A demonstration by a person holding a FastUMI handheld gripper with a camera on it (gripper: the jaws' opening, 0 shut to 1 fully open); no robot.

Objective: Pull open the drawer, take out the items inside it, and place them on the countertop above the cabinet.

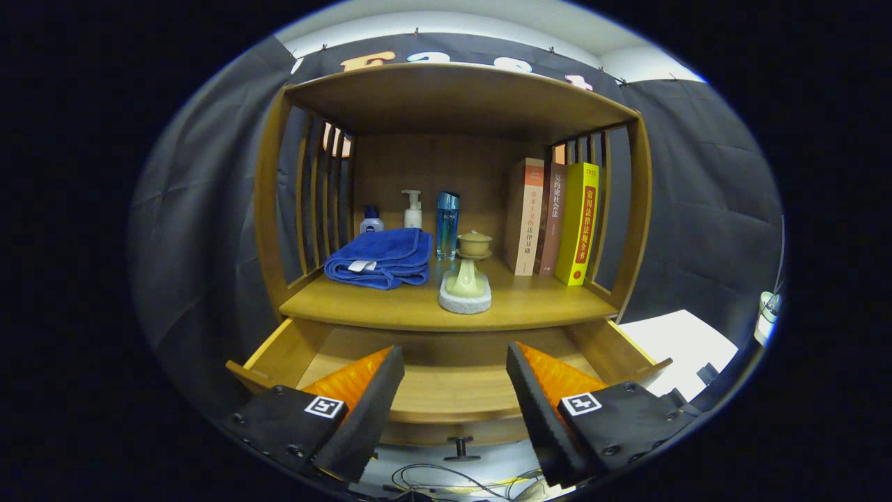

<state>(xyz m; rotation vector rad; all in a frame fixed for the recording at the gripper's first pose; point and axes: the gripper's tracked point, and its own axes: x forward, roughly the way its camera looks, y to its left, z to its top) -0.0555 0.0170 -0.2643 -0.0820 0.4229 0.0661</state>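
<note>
Gripper view: the gripper (pixel 454 373) hangs with its fingers spread wide and nothing between them but air. Below and between the fingers lies the drawer (pixel 446 380), pulled out from under the cabinet (pixel 456 202); its wooden floor shows bare between the fingers, its side walls run out to either side, and the knob (pixel 460 446) on its front sits just under the gap between the fingers.

Beyond the fingers, above the drawer, is the countertop (pixel 529 303). On it, nearest the fingers, sits a scrubber (pixel 465 289), pale green on a white pad. Left of it lies a folded blue towel (pixel 380 258). Behind the towel stand a small bottle (pixel 371 220) and a pump bottle (pixel 412 209); a tall blue bottle (pixel 447 224) stands just right of them, and a lidded cup (pixel 475 243) on a saucer beside that, behind the scrubber. At the right, three books (pixel 554 219) stand upright against the slatted side.

The cabinet has a wooden top and slatted sides. A dark cloth wall (pixel 697 195) hangs behind it. To the right lies a white surface (pixel 679 341). Below the drawer front, cables (pixel 446 481) lie loose on the floor.
</note>
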